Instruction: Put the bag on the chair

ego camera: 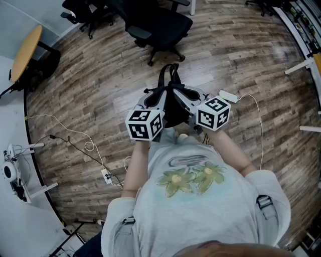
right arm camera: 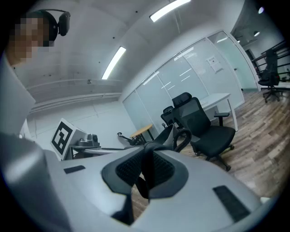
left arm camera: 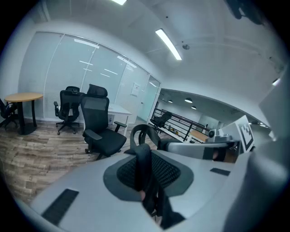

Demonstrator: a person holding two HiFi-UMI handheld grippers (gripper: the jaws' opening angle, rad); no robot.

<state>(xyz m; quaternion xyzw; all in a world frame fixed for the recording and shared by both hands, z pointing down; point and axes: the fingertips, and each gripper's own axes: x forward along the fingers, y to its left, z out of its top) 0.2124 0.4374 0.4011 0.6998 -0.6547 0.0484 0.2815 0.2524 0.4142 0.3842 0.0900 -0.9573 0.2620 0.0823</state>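
A black bag (ego camera: 173,108) hangs between my two grippers over the wood floor. My left gripper (ego camera: 159,99) is shut on one black strap (left arm camera: 144,168), which passes up between its jaws. My right gripper (ego camera: 184,98) is shut on the other strap (right arm camera: 147,171). Both strap loops rise just beyond the jaws. The black office chair (ego camera: 159,24) stands ahead of the bag, a short way off; it also shows as the near chair (left arm camera: 100,131) in the left gripper view and the near chair (right arm camera: 206,128) in the right gripper view. The bag's body is mostly hidden by the grippers.
More black office chairs (ego camera: 85,11) stand at the back left. A round wooden table (ego camera: 24,50) is at the far left. Cables and a power strip (ego camera: 106,175) lie on the floor to my left, and a white adapter (ego camera: 228,95) with its cord to my right. White desk legs (ego camera: 301,68) stand at the right.
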